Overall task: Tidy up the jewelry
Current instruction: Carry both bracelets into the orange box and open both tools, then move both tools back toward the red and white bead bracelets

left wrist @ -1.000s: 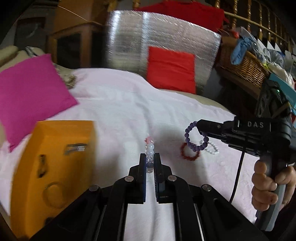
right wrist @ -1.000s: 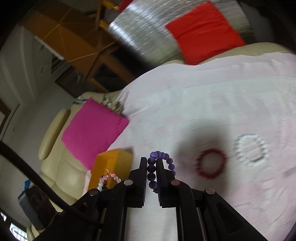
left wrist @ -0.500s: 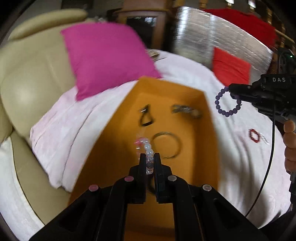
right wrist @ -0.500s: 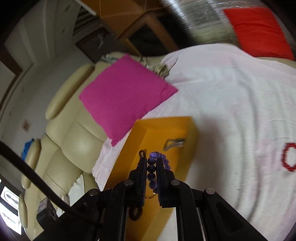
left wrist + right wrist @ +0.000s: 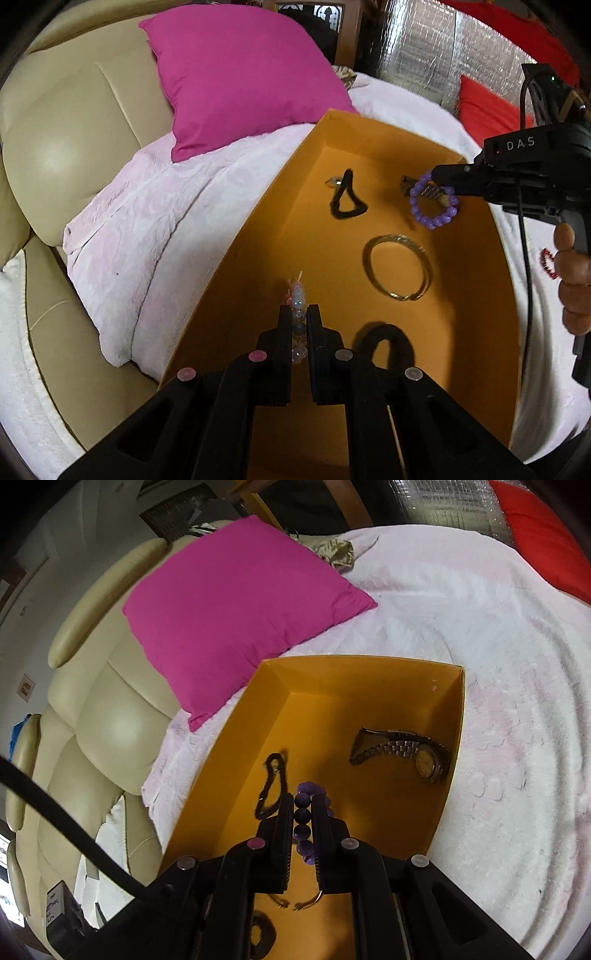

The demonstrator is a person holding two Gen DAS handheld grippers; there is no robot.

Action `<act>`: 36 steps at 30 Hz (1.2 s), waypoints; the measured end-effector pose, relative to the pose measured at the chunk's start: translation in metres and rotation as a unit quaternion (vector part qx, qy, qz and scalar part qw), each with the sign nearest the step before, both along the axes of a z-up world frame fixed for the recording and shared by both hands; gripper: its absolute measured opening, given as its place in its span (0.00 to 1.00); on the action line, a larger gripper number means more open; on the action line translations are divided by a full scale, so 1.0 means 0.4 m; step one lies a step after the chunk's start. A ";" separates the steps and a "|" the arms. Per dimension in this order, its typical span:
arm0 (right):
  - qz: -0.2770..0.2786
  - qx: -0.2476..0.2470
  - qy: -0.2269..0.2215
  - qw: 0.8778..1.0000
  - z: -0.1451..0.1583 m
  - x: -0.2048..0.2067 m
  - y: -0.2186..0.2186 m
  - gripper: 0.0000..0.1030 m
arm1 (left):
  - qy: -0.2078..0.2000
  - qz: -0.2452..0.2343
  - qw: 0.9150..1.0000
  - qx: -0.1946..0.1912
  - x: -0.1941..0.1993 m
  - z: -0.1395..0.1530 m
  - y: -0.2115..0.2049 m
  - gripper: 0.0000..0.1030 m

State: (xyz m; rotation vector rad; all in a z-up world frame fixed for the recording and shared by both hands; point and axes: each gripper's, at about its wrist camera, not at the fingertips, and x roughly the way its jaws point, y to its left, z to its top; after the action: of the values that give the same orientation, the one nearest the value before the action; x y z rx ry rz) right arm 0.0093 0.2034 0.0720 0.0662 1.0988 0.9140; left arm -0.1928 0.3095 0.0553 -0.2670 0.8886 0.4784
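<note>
Over the orange box (image 5: pixel 369 133): left gripper (image 5: pixel 298 314) pinched tight on a pale bead bracelet (image 5: pixel 297 295), right gripper (image 5: pixel 303 805) pinched tight on a purple bead bracelet (image 5: pixel 303 814). Could go wrong: round smooth beads rolling out of the grip and bouncing onto the fluffy white blanket (image 5: pixel 498 664). Could also land on the shiny gold bangle (image 5: pixel 397 267), the metal watch (image 5: pixel 406 751) or the black hair tie (image 5: pixel 347 201) and tangle. Box floor flat, walls low.
</note>
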 end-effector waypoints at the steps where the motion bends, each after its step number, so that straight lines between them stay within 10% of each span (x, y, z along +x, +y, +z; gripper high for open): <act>1: -0.003 -0.009 -0.002 1.000 -0.007 0.006 -0.002 0.10 | 0.004 0.004 1.000 0.003 0.003 -0.003 0.000 0.08; 10: -0.015 -0.007 -0.037 0.999 0.038 0.003 -0.058 0.15 | 0.037 0.020 0.998 0.050 0.015 0.022 -0.040 0.59; 16: -0.040 0.038 -0.065 0.996 0.126 -0.022 -0.221 0.19 | 0.020 0.017 0.996 0.090 0.023 0.108 -0.096 0.64; 20: -0.089 0.047 -0.091 0.991 0.166 -0.020 -0.388 0.49 | -0.011 -0.004 0.995 0.099 0.040 0.182 -0.180 0.72; 36: -0.304 -0.034 -0.166 0.937 0.111 -0.024 -0.984 0.63 | -0.059 -0.102 0.987 0.113 0.273 0.282 -0.573 0.82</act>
State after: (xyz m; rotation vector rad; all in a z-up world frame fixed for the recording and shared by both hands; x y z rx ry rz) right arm -0.0002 -0.1900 0.1162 0.1778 0.7242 0.3101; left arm -0.0835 0.0805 0.1682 0.0042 0.7297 0.3646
